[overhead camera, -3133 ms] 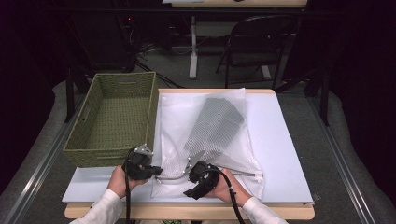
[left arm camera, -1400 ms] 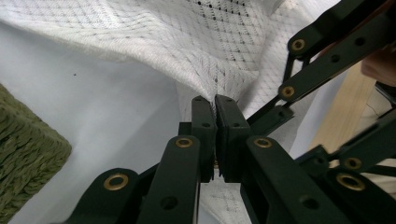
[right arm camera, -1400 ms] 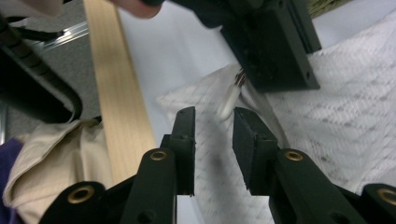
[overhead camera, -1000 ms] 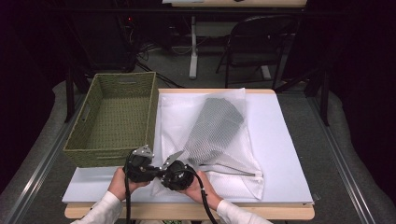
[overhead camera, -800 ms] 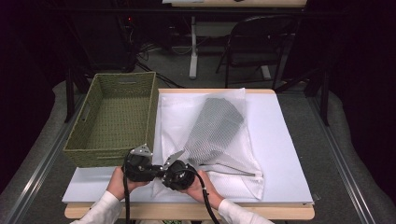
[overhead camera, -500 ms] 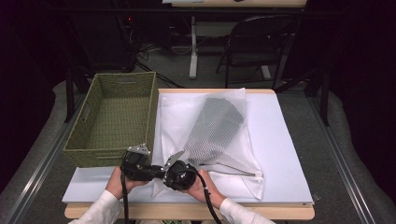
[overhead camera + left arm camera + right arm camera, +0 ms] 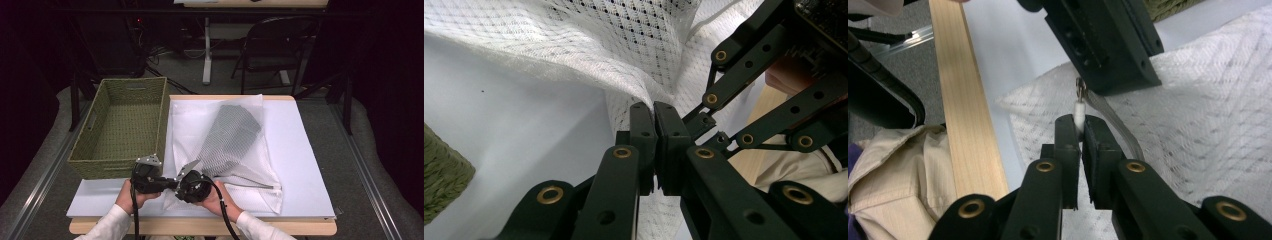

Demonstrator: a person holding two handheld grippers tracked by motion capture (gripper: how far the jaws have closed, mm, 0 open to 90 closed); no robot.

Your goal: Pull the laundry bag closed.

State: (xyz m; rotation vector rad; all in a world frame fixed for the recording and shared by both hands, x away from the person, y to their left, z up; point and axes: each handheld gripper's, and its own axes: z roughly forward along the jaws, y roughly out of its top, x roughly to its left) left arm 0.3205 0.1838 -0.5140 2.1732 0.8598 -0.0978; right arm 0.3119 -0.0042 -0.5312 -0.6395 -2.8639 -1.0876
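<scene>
On the table (image 7: 310, 150), which is covered by a white sheet, lies a white mesh bag (image 7: 200, 125) with a grey patterned cloth (image 7: 230, 137) inside it. The bag lies flat just to the right of a green woven basket (image 7: 122, 130), and its near corner reaches almost to the front edge of the table.

The two grippers meet at this near left corner of the bag. The left gripper (image 7: 148, 177) is held in the person's left hand (image 7: 131, 196), and the right gripper (image 7: 194, 185) in the right hand (image 7: 216, 200); they point toward each other and are very close, almost touching.

In the left gripper view, the left gripper's fingers (image 7: 644, 135) are pressed together, and a fold of the mesh bag (image 7: 574, 55) is pinched between their tips and lifted a little from the white sheet. A corner of the basket (image 7: 444, 175) shows at the lower left.

In the right gripper view, the right gripper's fingers (image 7: 1068, 140) are nearly closed on the small white zipper pull (image 7: 1079, 114) of the bag. The pull stands between the fingertips, and its metal ring (image 7: 1081, 89) is just above them. The grey zipper line (image 7: 1113, 125) runs away to the right over the mesh. The body of the left gripper (image 7: 1103, 45) is just behind the pull.
</scene>
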